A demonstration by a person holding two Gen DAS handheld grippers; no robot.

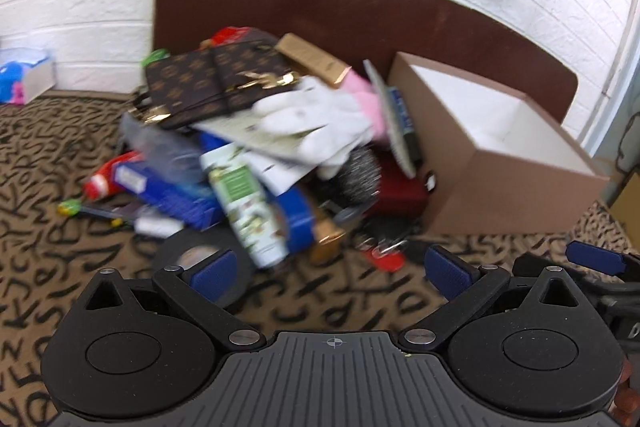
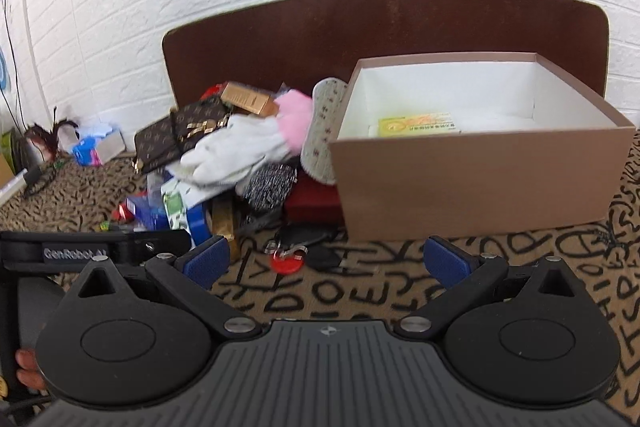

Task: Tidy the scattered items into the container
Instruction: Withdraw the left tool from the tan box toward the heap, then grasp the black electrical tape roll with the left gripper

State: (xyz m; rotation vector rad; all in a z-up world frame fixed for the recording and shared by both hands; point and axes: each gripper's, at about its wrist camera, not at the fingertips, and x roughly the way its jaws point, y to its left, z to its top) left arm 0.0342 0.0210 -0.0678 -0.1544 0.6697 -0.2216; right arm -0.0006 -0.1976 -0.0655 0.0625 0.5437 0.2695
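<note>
Nearest to us, the left gripper (image 1: 334, 273) has its blue-padded fingers spread wide with nothing between them, held above the tan cloth with black letter-like marks (image 1: 64, 267). The right gripper (image 2: 326, 261) is spread just as wide and also holds nothing; its blue fingertips (image 2: 446, 263) frame bare cloth in front of the box.

Just beyond the left gripper's fingers we see a black roll of tape (image 1: 204, 259), half hidden behind the left pad. A small red round tag on a clear clip (image 2: 286, 263) lies on the cloth between the right gripper's fingers, apart from them.

Farther on is the heap of scattered items, much of it blurred in the left view: a white tube with green print (image 1: 248, 207), a blue rectangular box (image 1: 168, 191), and what may be a speckled grey-black pouch (image 2: 268, 187), largely buried. On top lie a white knit glove with a pink fluffy cuff (image 2: 236, 151) and a brown monogram wallet with a gold clasp (image 2: 180, 135).

Right of the heap stands the open tan cardboard box with a white inside (image 2: 472, 183). A yellow printed packet (image 2: 416, 127) lies on its floor. A patterned shoe insole (image 2: 324, 131) leans against the box's left wall.

Behind everything a dark brown rounded board (image 2: 360, 31) stands before the white brick-pattern wall (image 2: 120, 7).
</note>
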